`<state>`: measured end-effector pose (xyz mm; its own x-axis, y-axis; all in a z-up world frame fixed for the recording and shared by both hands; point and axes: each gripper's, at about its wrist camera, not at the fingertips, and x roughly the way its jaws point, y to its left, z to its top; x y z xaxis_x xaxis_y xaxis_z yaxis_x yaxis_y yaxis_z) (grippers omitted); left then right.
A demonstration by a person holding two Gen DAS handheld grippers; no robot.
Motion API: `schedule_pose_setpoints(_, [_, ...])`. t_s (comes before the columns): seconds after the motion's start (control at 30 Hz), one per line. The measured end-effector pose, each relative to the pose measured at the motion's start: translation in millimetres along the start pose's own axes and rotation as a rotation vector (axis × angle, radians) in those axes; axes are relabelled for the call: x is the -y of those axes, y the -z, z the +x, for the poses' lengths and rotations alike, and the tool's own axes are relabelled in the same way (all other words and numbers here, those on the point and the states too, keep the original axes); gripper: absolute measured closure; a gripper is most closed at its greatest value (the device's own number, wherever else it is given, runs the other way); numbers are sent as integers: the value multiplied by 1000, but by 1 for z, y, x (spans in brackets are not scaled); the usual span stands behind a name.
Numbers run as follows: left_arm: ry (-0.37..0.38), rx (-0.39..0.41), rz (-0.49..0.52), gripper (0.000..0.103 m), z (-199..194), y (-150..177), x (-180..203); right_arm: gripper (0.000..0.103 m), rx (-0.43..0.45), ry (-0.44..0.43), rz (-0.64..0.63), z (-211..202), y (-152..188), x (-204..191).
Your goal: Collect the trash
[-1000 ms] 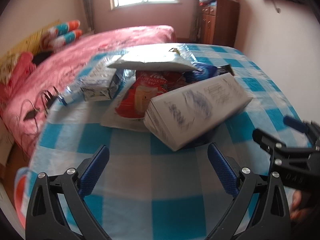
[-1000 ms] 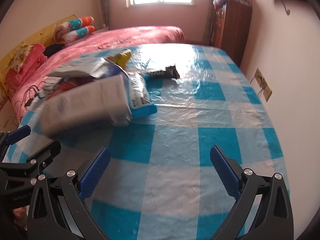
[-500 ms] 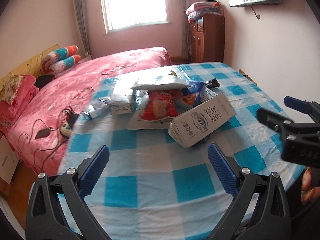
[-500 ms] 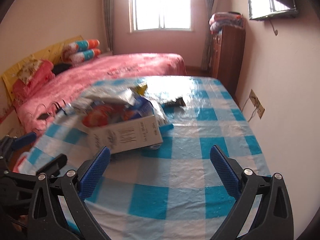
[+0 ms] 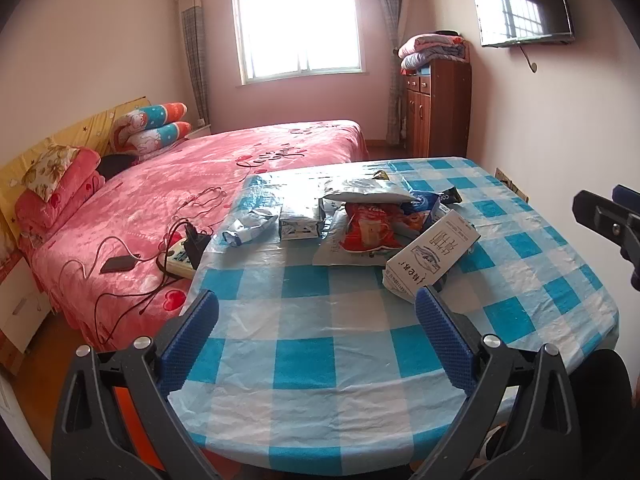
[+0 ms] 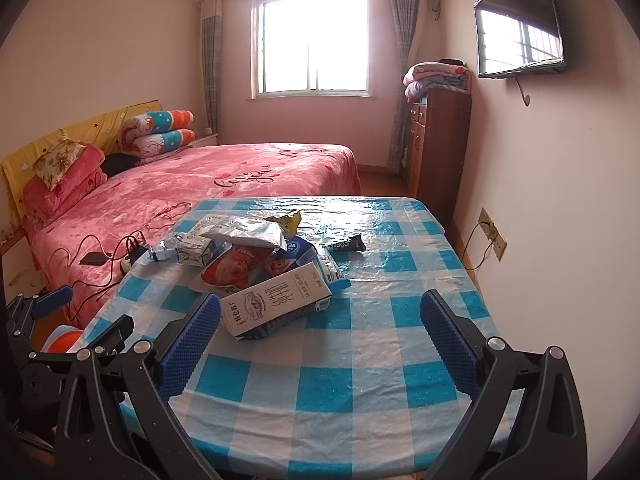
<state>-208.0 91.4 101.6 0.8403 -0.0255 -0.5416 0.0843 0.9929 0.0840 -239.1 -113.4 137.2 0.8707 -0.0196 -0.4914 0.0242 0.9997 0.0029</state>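
Note:
A heap of trash lies on the blue-checked table [image 5: 304,360] [image 6: 360,380]. A white carton [image 5: 432,260] [image 6: 276,300] leans at its near side, with a red snack bag [image 5: 372,228] [image 6: 236,268] behind it. A silver bag [image 5: 364,190] [image 6: 248,232] tops the pile, a small milk carton [image 5: 300,222] [image 6: 192,248] lies to its left, and a black coffee sachet [image 5: 450,197] [image 6: 346,245] rests to the right. My left gripper [image 5: 316,320] hangs open over the near table edge, well short of the pile. My right gripper [image 6: 320,324] is open too, equally far back.
A pink bed [image 5: 224,160] [image 6: 224,176] with cables, a phone [image 5: 118,265] and a power strip [image 5: 180,258] stands left of the table. A wooden cabinet [image 5: 436,112] [image 6: 438,148] is at the far right wall, a wall socket [image 6: 493,234] near the table's right side.
Both grippers have pulled back and risen away from the pile; the trash now looks smaller and farther off. Nothing on the table was taken hold of.

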Motion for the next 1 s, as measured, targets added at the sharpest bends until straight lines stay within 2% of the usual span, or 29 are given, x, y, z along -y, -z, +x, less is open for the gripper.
schedule_pose_setpoints(0.23, [-8,-15,-38,4,-1,5,-14,4,-16,-17,-2,-5,5,-7])
schedule_pose_setpoints(0.5, [-17,-57,-42,4,13,8,-13,4,-31,-48,16,0,6,-6])
schedule_pose_setpoints(0.73, [-22,-109,-67,4,30,12,-13,4,-60,-84,28,13,6,3])
schedule_pose_setpoints(1.0, [-69,-164,-128,4,50,18,-26,5,-122,-164,54,42,8,9])
